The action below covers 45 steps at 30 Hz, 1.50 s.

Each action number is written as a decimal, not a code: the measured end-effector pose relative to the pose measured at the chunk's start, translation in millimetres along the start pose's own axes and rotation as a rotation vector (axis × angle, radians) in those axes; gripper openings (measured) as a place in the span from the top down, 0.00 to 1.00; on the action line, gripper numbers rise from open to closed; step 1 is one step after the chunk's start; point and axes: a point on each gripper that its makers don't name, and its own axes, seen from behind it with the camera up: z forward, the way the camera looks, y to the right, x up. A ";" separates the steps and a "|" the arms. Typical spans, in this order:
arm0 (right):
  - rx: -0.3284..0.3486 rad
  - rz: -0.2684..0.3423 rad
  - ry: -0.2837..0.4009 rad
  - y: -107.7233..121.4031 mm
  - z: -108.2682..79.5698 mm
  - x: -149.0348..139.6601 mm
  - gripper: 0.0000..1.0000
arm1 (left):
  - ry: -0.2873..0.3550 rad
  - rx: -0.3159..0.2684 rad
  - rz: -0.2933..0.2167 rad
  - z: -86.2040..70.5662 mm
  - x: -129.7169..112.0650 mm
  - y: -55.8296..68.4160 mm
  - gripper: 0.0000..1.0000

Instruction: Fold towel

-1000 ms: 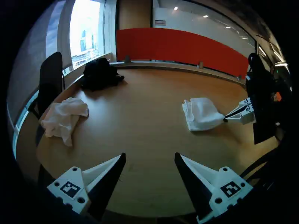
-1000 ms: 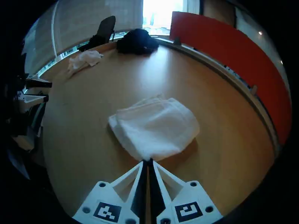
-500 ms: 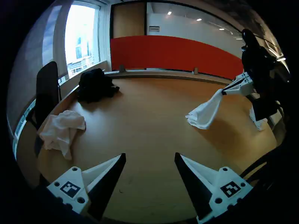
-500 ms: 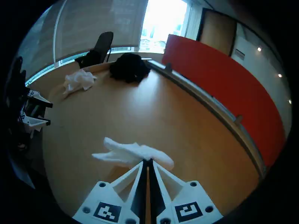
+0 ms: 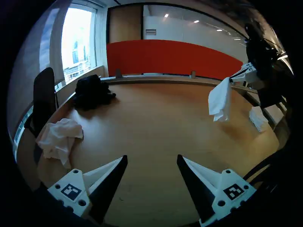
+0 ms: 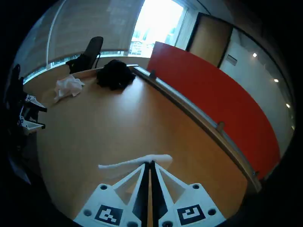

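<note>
In the left gripper view a folded white towel (image 5: pixel 220 100) hangs in the air over the right side of the wooden table (image 5: pixel 151 113), held by my right gripper (image 5: pixel 231 78). In the right gripper view that towel (image 6: pixel 134 164) droops from the tip of my right gripper (image 6: pixel 150 163), which is shut on it. My left gripper (image 5: pixel 151 159) is open above the near table edge with nothing between its fingers; it also appears at the far left in the right gripper view (image 6: pixel 36 117). A crumpled white towel (image 5: pixel 58 138) lies at the table's left edge, seen again (image 6: pixel 67 86) far off.
A black bag (image 5: pixel 91 90) sits at the back left of the table. A folded white towel (image 5: pixel 259 118) lies at the right edge. A black chair (image 5: pixel 42 98) stands to the left. A red partition (image 5: pixel 170 58) runs behind the table.
My right gripper has lifted the folded towel off the table and carried it up and to the right, so it now hangs free. The left gripper stayed open in place.
</note>
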 end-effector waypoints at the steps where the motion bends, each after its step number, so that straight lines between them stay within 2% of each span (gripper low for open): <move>1: -0.006 0.004 -0.001 4.0 -2.7 -1.3 0.97 | 0.000 -0.002 0.001 0.0 0.4 0.6 0.03; 14: -0.081 0.062 -0.017 58.9 -38.3 -24.1 0.97 | -0.001 -0.016 0.016 1.6 2.4 6.7 0.03; 27: -0.160 0.107 -0.076 127.1 -75.0 -71.6 0.97 | -0.011 -0.016 0.019 5.4 4.1 13.2 0.03; 45: -0.243 0.173 -0.148 203.3 -111.3 -131.4 0.97 | -0.025 -0.011 0.033 9.4 6.6 20.3 0.03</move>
